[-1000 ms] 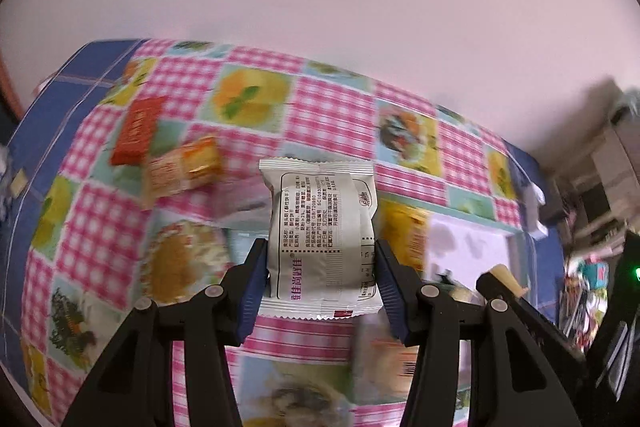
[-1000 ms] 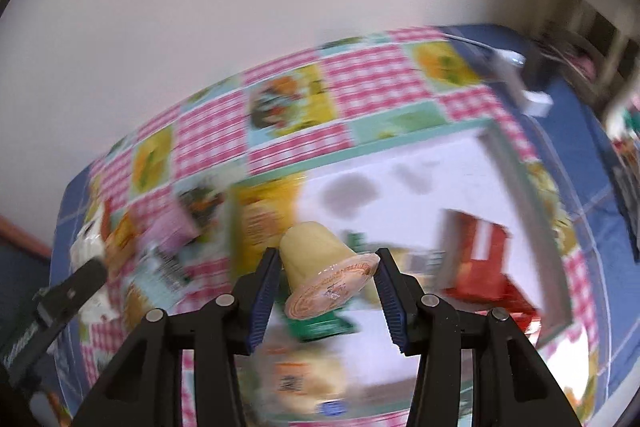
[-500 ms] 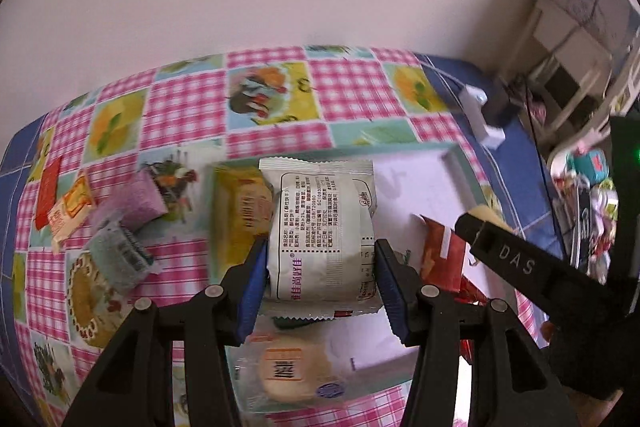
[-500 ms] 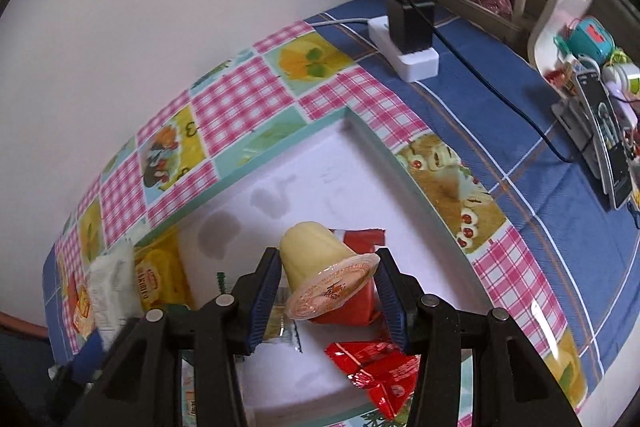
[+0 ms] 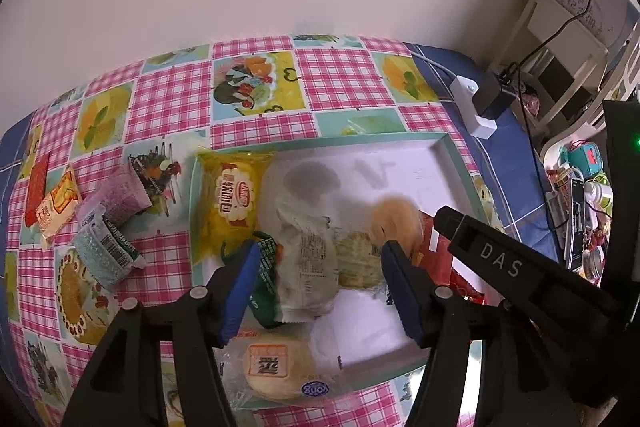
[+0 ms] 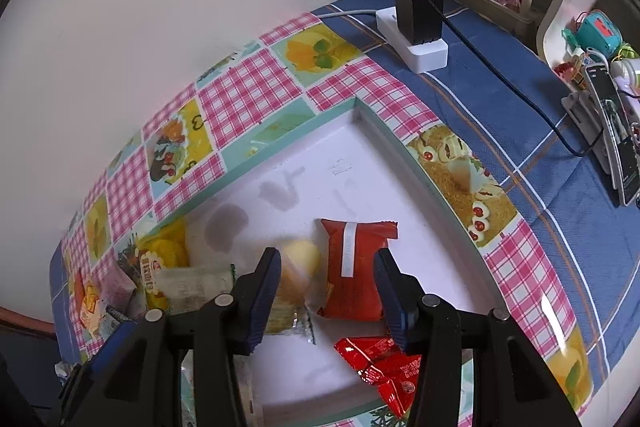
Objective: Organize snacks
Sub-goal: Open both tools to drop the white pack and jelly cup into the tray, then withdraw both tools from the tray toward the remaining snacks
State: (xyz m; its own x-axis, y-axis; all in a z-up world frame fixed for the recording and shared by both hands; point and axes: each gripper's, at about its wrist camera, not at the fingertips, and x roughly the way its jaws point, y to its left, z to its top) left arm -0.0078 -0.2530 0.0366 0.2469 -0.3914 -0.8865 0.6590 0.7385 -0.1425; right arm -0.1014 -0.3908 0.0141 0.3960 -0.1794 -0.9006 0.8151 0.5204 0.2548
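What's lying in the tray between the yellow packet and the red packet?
In the left wrist view, a white wrapped pastry, a greenish cracker pack and a blurred yellow jelly cup.

Motion blur on my feeds: the white crinkled snack packet (image 5: 306,267) between the left fingers (image 5: 236,291) is smeared, print unreadable. The pale yellow jelly cup (image 6: 298,267) between the right fingers (image 6: 264,297) is blurred too; can't tell whether the pads touch it. Left fingers cover part of the dark green wrapper (image 5: 266,281). The round bun in clear wrap (image 5: 280,371) is partly behind the left finger arm. The shiny red crumpled packets (image 6: 384,367) run behind the right finger. The pale green tray's (image 5: 456,163) near rim is cut off by the gripper bodies. Small clutter at the far right edge (image 5: 580,195): too small to identify.
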